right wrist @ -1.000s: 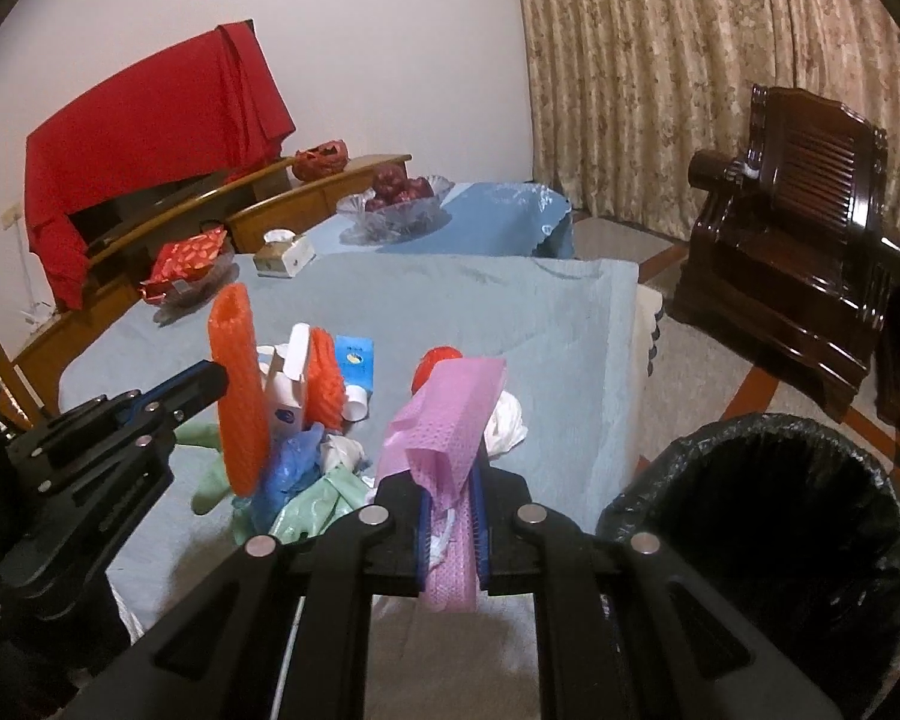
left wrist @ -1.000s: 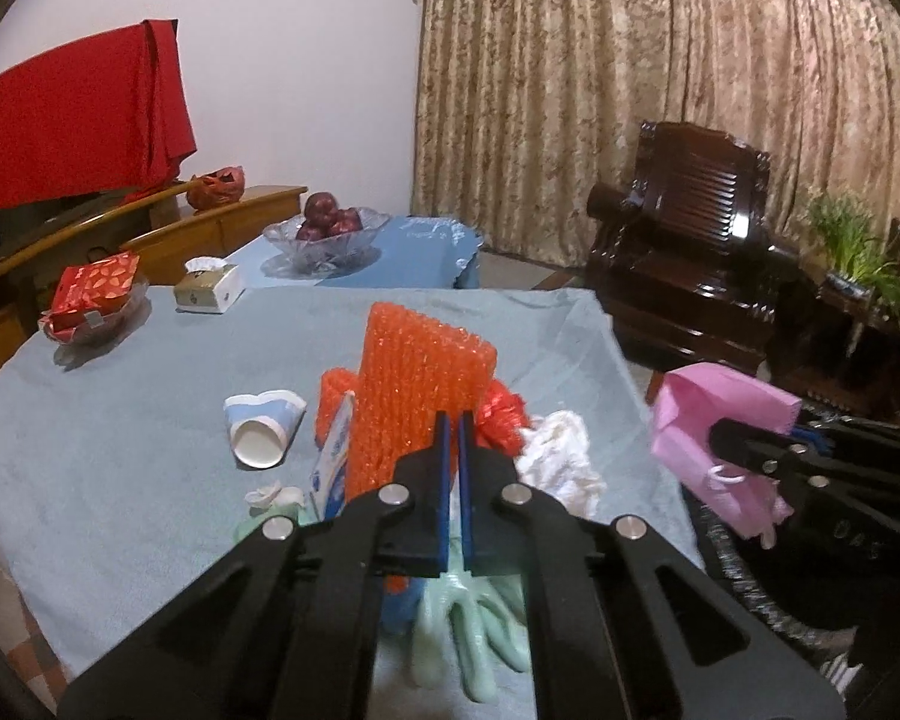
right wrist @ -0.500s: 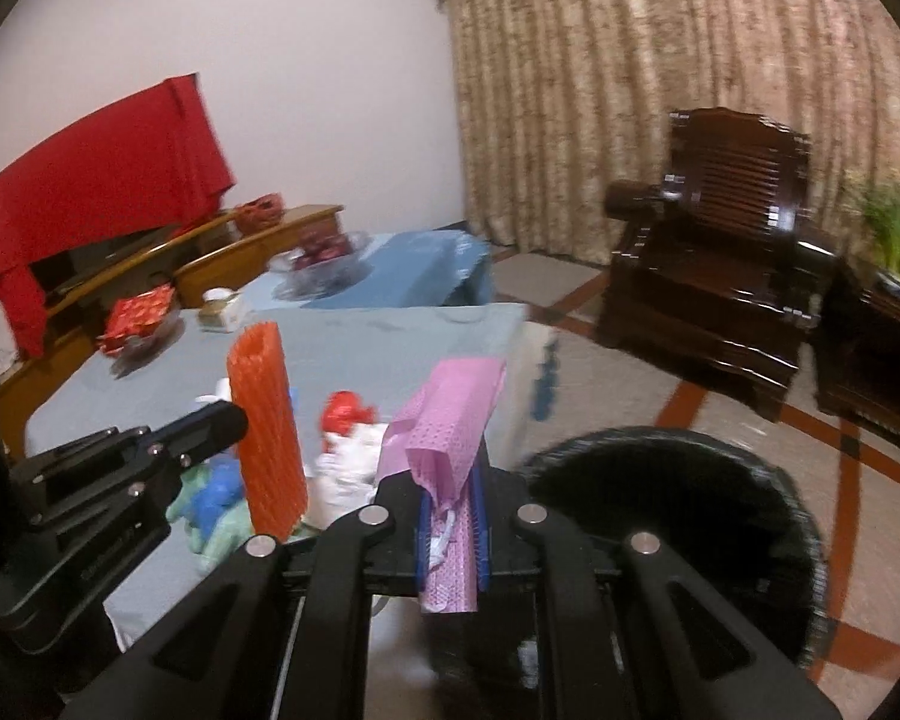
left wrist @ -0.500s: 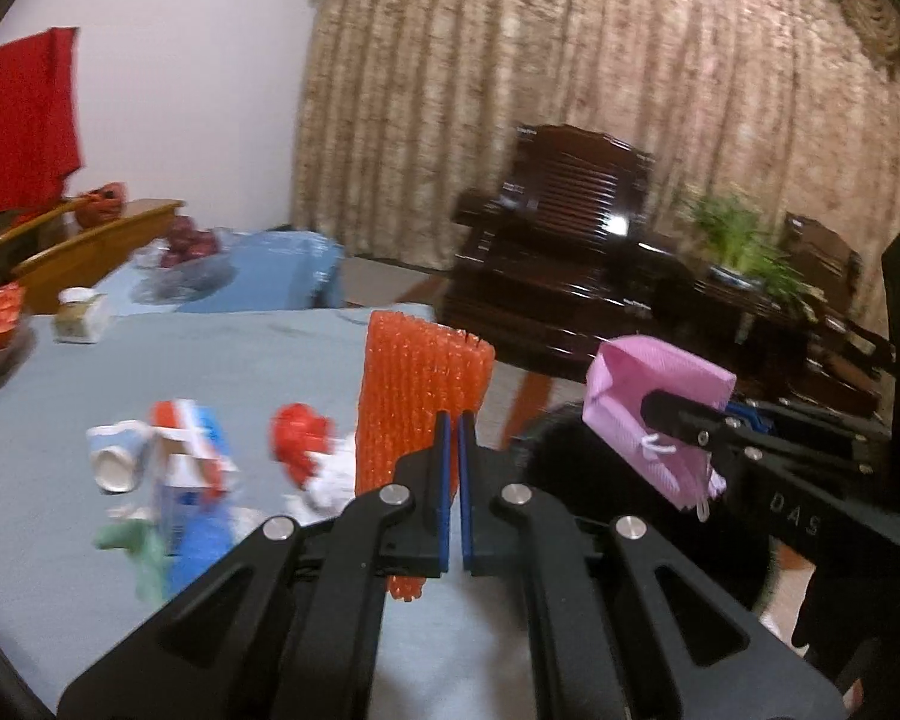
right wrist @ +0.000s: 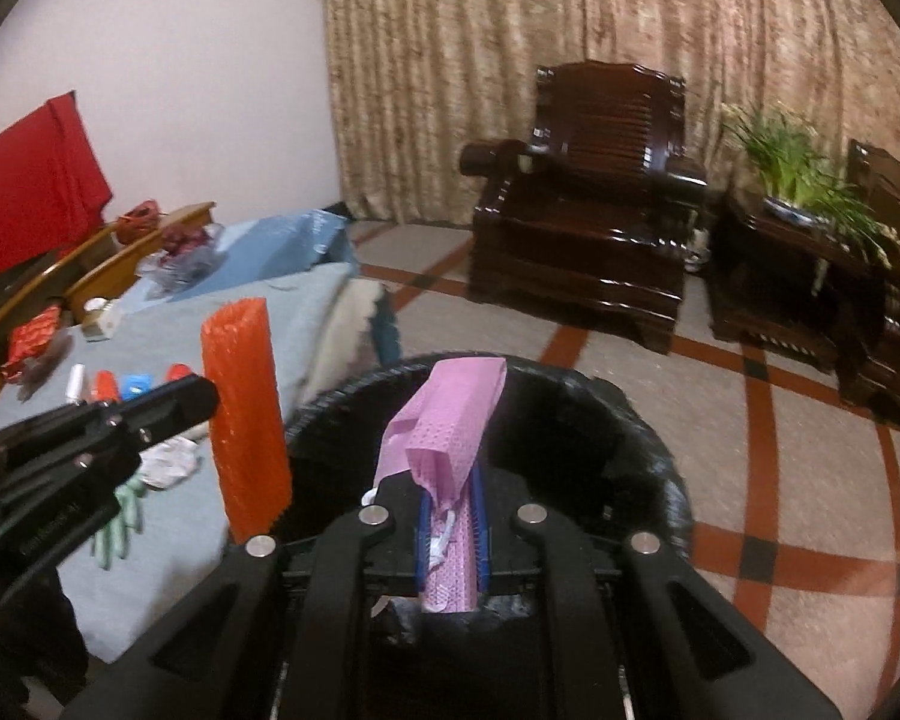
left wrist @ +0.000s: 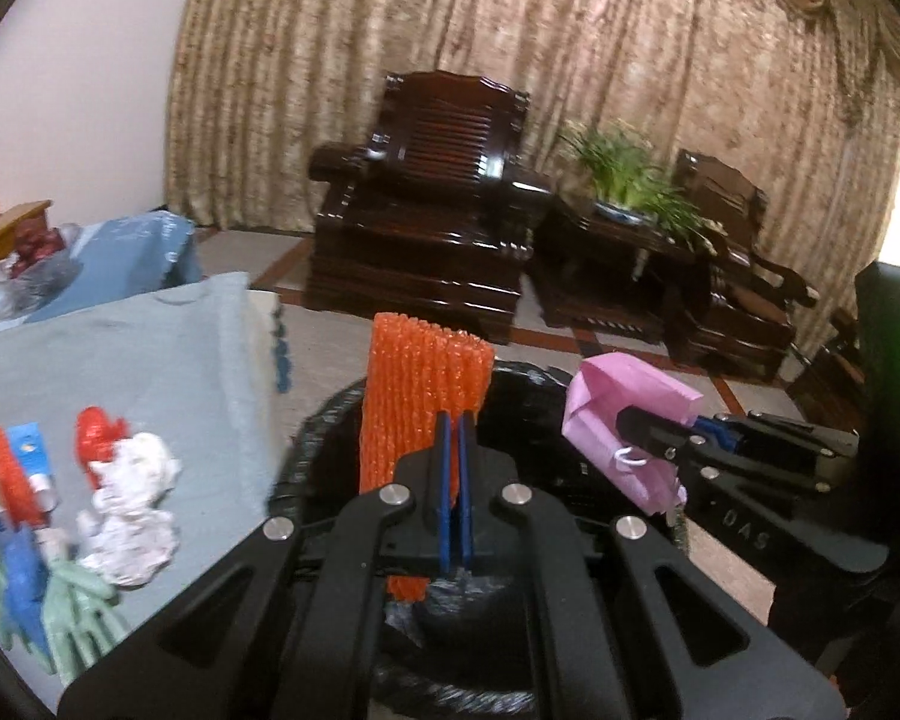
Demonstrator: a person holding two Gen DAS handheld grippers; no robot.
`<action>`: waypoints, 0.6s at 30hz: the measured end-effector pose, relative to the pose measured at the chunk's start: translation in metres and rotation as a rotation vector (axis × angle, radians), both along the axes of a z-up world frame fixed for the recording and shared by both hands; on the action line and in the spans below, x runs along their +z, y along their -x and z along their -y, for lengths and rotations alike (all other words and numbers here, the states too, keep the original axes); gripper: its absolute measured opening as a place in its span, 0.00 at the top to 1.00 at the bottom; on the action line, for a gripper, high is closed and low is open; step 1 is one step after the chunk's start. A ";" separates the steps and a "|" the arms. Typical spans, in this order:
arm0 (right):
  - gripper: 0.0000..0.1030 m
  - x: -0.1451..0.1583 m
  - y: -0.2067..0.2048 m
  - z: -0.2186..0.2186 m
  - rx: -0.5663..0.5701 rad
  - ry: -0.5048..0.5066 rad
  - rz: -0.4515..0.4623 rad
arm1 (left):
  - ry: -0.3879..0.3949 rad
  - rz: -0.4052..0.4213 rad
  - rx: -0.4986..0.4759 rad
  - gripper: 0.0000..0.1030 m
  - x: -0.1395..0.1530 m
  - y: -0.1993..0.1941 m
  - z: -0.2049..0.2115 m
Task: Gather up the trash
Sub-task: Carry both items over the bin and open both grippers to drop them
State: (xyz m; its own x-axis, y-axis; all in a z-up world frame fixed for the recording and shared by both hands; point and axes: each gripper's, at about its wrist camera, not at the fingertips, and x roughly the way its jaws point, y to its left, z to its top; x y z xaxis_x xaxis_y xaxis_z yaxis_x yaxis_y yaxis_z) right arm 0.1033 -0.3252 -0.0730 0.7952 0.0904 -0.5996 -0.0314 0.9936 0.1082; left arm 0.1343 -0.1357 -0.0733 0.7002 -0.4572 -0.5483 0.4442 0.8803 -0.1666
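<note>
My left gripper (left wrist: 456, 420) is shut on an orange foam net sleeve (left wrist: 420, 396), which stands upright over the near rim of a black-lined bin (left wrist: 324, 420). My right gripper (right wrist: 450, 492) has a folded pink face mask (right wrist: 456, 414) between its blue pads, right above the bin (right wrist: 630, 438). Its jaws are opening slightly, though the pads still touch the mask. In the right wrist view the net sleeve (right wrist: 246, 414) hangs to the left of the mask, at the bin's edge.
More trash lies on the grey-blue tablecloth (left wrist: 150, 360) at left: a crumpled white tissue (left wrist: 132, 504), a red wrapper (left wrist: 99, 438) and a green glove (left wrist: 78, 612). Beyond the bin stand a dark wooden armchair (right wrist: 588, 240) and a potted plant (right wrist: 798, 180).
Both grippers have swung to the right, off the table and over the bin, carrying the net sleeve and the mask. The gap between the right pads looks a little wider.
</note>
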 end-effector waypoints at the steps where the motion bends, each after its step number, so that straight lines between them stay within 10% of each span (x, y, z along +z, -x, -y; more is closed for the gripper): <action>1: 0.87 -0.003 0.000 0.004 -0.006 0.001 -0.005 | -0.001 -0.003 -0.009 0.97 -0.002 -0.003 0.005; 6: 0.72 -0.014 0.002 0.018 -0.041 0.019 -0.022 | 0.013 -0.031 -0.029 0.67 -0.009 -0.008 0.010; 14: 0.09 -0.008 0.008 0.017 -0.088 0.041 0.021 | -0.001 -0.005 0.049 0.27 -0.005 -0.004 -0.022; 18: 0.06 0.001 0.008 0.005 -0.069 0.040 0.053 | -0.022 0.029 0.139 0.16 0.003 0.002 -0.055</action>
State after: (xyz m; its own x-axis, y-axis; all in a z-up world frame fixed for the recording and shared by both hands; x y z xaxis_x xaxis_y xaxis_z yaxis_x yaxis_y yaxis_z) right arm 0.0955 -0.3306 -0.0724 0.8292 0.0115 -0.5588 0.0323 0.9971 0.0684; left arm 0.1320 -0.0804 -0.0706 0.7714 -0.3430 -0.5359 0.3221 0.9369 -0.1360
